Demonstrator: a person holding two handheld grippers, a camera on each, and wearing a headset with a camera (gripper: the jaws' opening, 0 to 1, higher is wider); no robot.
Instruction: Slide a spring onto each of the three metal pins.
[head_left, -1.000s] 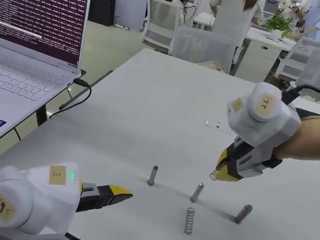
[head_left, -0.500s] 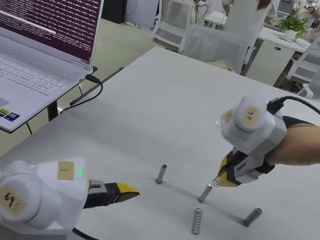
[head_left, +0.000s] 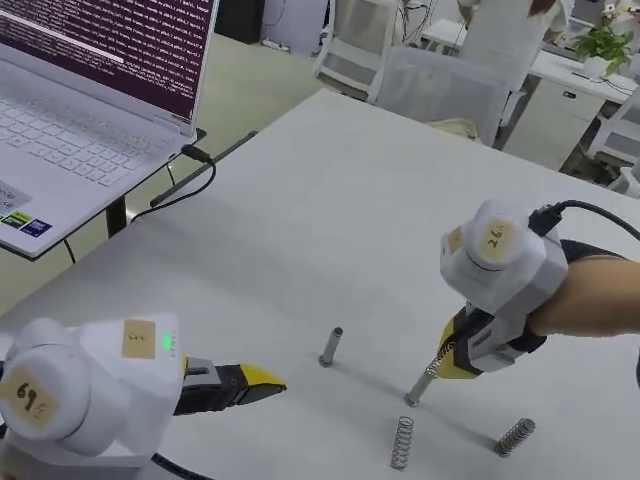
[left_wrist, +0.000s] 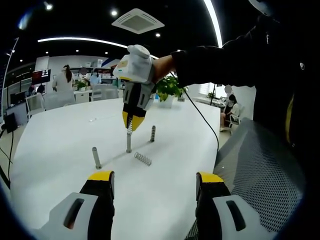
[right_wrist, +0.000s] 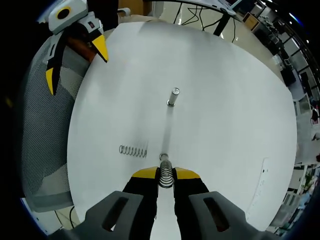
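Head view: right gripper (head_left: 450, 365) clenched on held spring (head_left: 437, 354).
Left gripper (head_left: 265, 382) over table (head_left: 330, 200), jaws spread, empty. Bare pin (head_left: 330, 346) stands upright; next pin (head_left: 418, 388) has the held spring's lower end at its top. Near spring (head_left: 402, 442) and far-right spring (head_left: 514, 436) lie flat, apart from both pins.
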